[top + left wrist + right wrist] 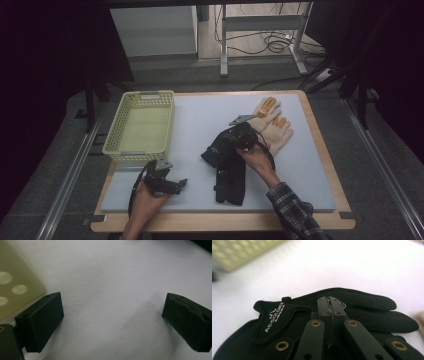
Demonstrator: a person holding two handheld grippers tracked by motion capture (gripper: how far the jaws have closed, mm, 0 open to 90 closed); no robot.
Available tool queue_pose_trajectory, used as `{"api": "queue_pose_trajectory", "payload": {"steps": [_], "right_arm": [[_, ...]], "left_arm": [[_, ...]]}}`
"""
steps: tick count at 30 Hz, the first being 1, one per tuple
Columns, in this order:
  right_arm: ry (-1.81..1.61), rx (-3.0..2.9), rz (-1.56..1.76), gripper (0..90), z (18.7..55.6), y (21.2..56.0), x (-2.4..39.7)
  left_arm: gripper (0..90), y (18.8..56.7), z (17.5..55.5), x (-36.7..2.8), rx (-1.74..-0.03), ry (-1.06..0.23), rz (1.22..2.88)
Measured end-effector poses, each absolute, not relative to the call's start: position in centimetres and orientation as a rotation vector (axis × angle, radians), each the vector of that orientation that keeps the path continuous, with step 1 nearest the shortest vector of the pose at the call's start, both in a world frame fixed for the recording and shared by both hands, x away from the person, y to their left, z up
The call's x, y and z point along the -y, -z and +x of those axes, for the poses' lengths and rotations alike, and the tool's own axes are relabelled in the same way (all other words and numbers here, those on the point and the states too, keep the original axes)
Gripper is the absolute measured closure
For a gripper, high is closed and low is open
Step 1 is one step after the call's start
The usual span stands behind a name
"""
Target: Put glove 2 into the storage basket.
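A black glove (216, 151) with white lettering lies mid-mat, and in the right gripper view (372, 306) it spreads under and behind the jaws. My right gripper (229, 142) (329, 300) is over it, jaws pressed together with a thin fold of the glove's fabric pinched at the tips. A second black glove (230, 186) lies flat just in front of the first. My left gripper (182, 184) (112, 317) rests low over the mat's front left, jaws wide apart with bare mat between them.
A yellow perforated basket (112, 145) (15, 282) (242, 252) stands at the mat's left, close to the left gripper. A pair of beige gloves with orange fingertips (274, 125) lies at the back right. The white mat (200, 115) sits on a wooden table.
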State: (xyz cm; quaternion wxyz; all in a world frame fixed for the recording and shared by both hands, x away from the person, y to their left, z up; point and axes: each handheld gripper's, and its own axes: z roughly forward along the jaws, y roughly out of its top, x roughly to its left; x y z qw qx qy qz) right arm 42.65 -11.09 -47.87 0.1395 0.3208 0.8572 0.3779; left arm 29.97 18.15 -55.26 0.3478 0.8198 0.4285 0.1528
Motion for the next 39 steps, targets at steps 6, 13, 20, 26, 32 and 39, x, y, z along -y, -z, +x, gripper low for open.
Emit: {"api": "queue_pose_trajectory", "payload": {"steps": [6, 13, 20, 26, 32, 39], "right_arm": [[-1.169, -2.528, 0.727, 89.0, 39.5, 44.6, 12.6], [-1.209, -2.684, 0.389, 89.0, 36.3, 44.0, 14.5], [-1.218, -2.773, 0.223, 88.3, 36.8, 46.7, 14.5], [-1.209, -2.698, 0.503, 68.8, 37.6, 48.0, 15.4], [-1.2, -2.557, 0.869, 73.3, 36.9, 47.2, 17.4], [-1.1, -2.463, 1.005, 58.9, 35.2, 49.0, 16.5]], "left_arm": [[3.8, 55.3, 30.0, -18.2, -1.109, -0.398, 2.128], [3.8, 55.3, 30.0, -18.1, -1.112, -0.397, 2.122], [3.8, 55.3, 30.0, -18.1, -1.111, -0.398, 2.121], [3.8, 55.3, 30.0, -18.2, -1.109, -0.397, 2.126], [3.8, 55.3, 30.0, -18.2, -1.11, -0.398, 2.125], [3.8, 55.3, 30.0, -18.1, -1.111, -0.397, 2.125]]}}
